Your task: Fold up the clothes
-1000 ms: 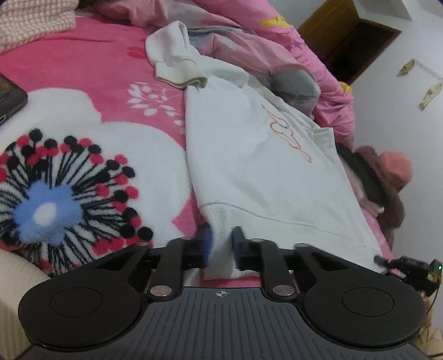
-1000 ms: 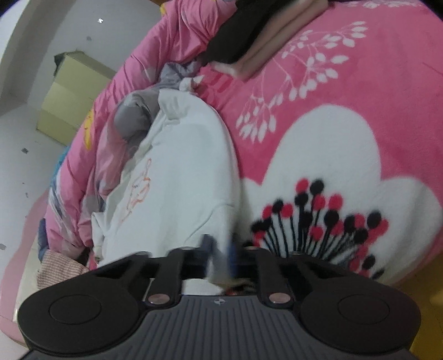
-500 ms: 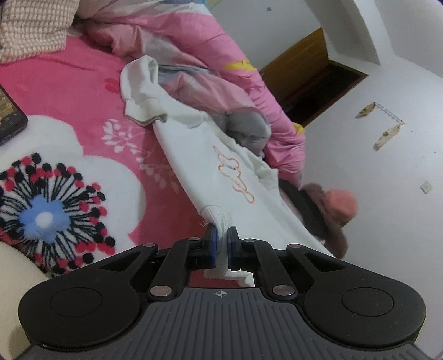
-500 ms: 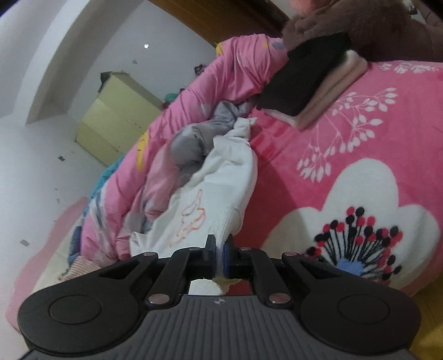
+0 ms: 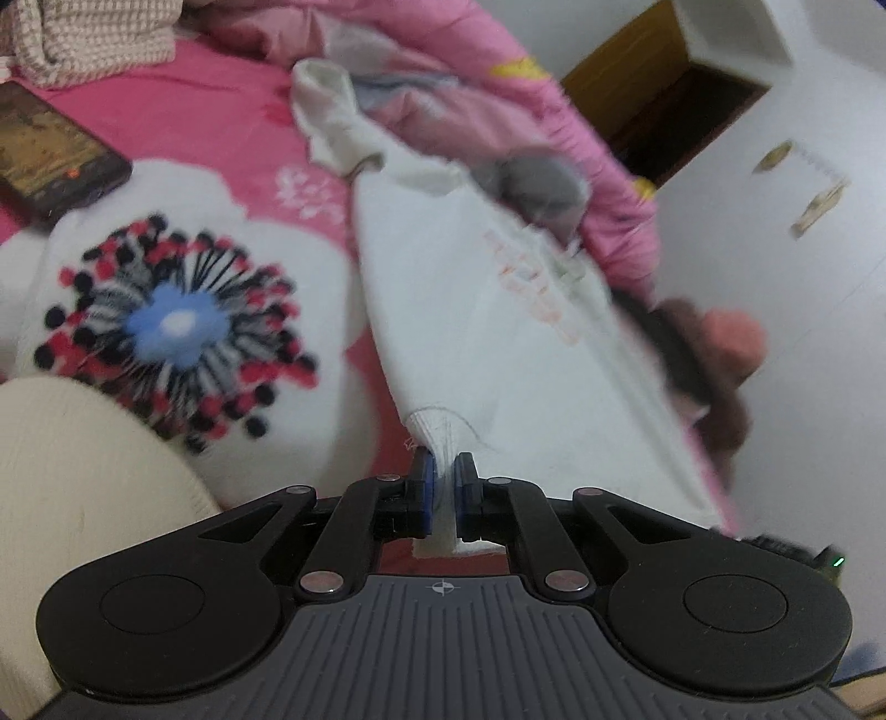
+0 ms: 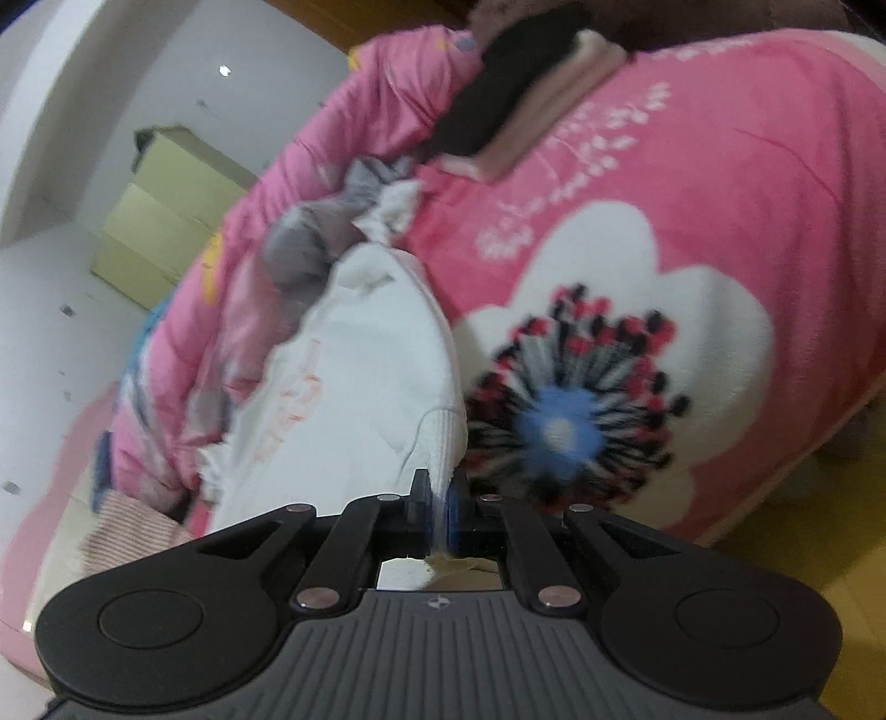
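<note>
The left gripper (image 5: 443,487) is pinching the ribbed hem of a white sweatshirt (image 5: 476,310), its blue pads (image 5: 423,490) pressed in on a narrow fold of the cloth; a short tail of the hem hangs down behind the fingers. The right gripper (image 6: 440,507) is clamped the same way on another part of the ribbed hem (image 6: 443,443), with the fabric squeezed thin between its pads; below the fingers a scrap of the cloth shows through the frame.

From both grips the sweatshirt runs away over the bed, stretched into a long, sloping sheet; an orange print (image 5: 531,282) sits on its chest, too blurred to read; at the far end a bunched sleeve or hood (image 5: 332,122) lies crumpled on the bedding. Under it is a pink fleece blanket (image 5: 221,111) with a big white flower shape and a blue-centred burst of black and red dots (image 5: 177,327); the garment lies just beside that burst, along its edge.

Past the sweatshirt a pink quilt (image 5: 531,94) is heaped up, with a grey garment (image 5: 531,183) tangled in it, touching the white cloth. A dark phone (image 5: 50,155) lies on the blanket, well apart from the sweatshirt; a checked cloth (image 5: 94,39) sits in the far corner. In the right wrist view a folded stack, black on top of pale pink (image 6: 515,105), rests on the blanket beyond the flower; a yellow-green cabinet (image 6: 166,221) stands by the wall.
</note>
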The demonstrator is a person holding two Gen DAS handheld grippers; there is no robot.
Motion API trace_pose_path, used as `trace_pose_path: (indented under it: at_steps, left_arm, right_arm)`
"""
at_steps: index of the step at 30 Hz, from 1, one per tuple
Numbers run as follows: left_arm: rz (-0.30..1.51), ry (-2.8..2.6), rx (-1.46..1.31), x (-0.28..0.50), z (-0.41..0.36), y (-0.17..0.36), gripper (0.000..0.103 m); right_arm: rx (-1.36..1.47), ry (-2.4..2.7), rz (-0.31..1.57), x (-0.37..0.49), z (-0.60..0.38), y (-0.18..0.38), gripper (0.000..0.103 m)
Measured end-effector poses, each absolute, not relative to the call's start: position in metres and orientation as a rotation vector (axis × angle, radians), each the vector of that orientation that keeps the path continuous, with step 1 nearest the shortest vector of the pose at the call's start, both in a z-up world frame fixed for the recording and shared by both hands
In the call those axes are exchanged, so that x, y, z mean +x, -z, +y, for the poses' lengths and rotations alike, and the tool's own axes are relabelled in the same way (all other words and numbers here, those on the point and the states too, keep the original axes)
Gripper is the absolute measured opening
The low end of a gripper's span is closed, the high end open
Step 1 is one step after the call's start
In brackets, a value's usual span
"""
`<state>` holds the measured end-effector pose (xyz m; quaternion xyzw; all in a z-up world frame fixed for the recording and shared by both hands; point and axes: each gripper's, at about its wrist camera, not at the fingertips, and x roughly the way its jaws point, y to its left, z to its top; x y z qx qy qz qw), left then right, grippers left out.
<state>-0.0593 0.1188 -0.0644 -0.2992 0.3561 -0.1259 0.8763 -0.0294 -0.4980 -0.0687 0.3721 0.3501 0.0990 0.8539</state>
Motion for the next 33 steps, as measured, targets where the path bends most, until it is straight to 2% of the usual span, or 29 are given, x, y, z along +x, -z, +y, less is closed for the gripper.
trace_pose_path:
  at_steps: [5, 8, 9, 13, 15, 17, 19, 24, 30, 32, 33]
  left_arm:
    - [0.832, 0.229, -0.478, -0.049, 0.107, 0.077, 0.009]
    - [0.868, 0.218, -0.434, -0.047, 0.108, 0.078, 0.012]
    - [0.875, 0.220, -0.429, -0.049, 0.109, 0.077, 0.014]
    - [0.819, 0.237, -0.505, -0.051, 0.128, 0.066, 0.016]
    - [0.764, 0.238, -0.577, -0.050, 0.141, 0.061, 0.035]
    - [0.708, 0.239, -0.648, -0.048, 0.155, 0.055, 0.040]
    - [0.679, 0.227, -0.677, -0.040, 0.162, 0.052, 0.040]
    - [0.680, 0.164, -0.637, 0.004, 0.153, 0.055, 0.046]
    - [0.685, 0.130, -0.605, 0.050, 0.145, 0.069, 0.046]
    - [0.660, 0.115, -0.585, 0.058, 0.142, 0.071, 0.045]
    - [0.650, 0.109, -0.565, 0.061, 0.140, 0.072, 0.045]
  right_arm:
    - [0.519, -0.119, 0.790, -0.016, -0.489, 0.077, 0.008]
    - [0.371, -0.061, 0.807, -0.017, -0.486, 0.078, 0.029]
    - [0.339, -0.039, 0.812, -0.018, -0.486, 0.078, 0.030]
    - [0.380, 0.020, 0.777, -0.025, -0.506, 0.069, 0.030]
    - [0.482, -0.014, 0.710, -0.027, -0.520, 0.060, 0.031]
    - [0.566, -0.052, 0.652, -0.021, -0.527, 0.050, 0.034]
    - [0.613, -0.101, 0.624, -0.007, -0.526, 0.043, 0.036]
    - [0.556, -0.180, 0.648, 0.053, -0.498, 0.028, 0.036]
    - [0.383, -0.209, 0.723, 0.132, -0.460, 0.032, 0.036]
    - [0.350, -0.218, 0.748, 0.151, -0.453, 0.037, 0.033]
    - [0.347, -0.207, 0.737, 0.152, -0.454, 0.038, 0.019]
